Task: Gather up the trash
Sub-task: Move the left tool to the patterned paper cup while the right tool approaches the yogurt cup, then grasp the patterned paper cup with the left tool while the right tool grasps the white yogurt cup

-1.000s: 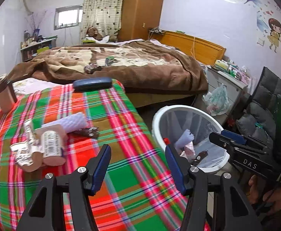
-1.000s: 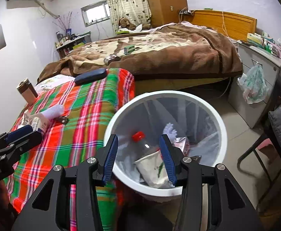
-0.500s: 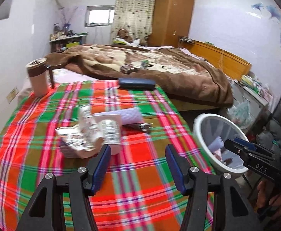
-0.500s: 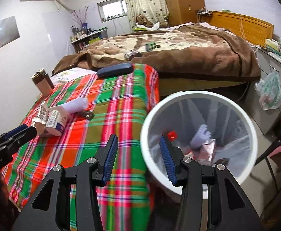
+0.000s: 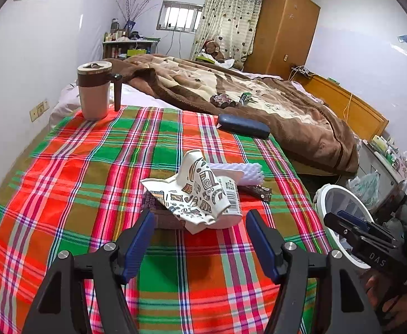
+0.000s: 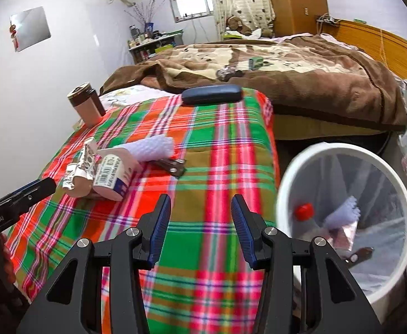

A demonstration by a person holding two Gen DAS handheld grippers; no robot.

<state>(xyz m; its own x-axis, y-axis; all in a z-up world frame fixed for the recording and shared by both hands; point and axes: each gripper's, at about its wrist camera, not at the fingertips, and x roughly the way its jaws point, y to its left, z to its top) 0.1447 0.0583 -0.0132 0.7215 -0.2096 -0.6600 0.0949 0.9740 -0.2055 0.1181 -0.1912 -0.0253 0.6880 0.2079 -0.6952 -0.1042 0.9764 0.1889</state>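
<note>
My left gripper, fingers just widened and empty, faces the crumpled paper cup at frame centre on the tabletop; I should straddle it squarely before squeezing. My right gripper hangs half-open, empty.

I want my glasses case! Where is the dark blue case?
The dark blue case lies at the far edge of the plaid cloth, beside the brown blanket.

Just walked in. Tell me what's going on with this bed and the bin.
A person is clearing trash off the plaid blanket with two hand-held tongs. The left tongs, jaws just widened and empty, face the crumpled patterned paper cup lying against a white foam sleeve. The right tongs hang open and empty. The white round trash bin beside the bed already holds a red-capped bottle.
</note>
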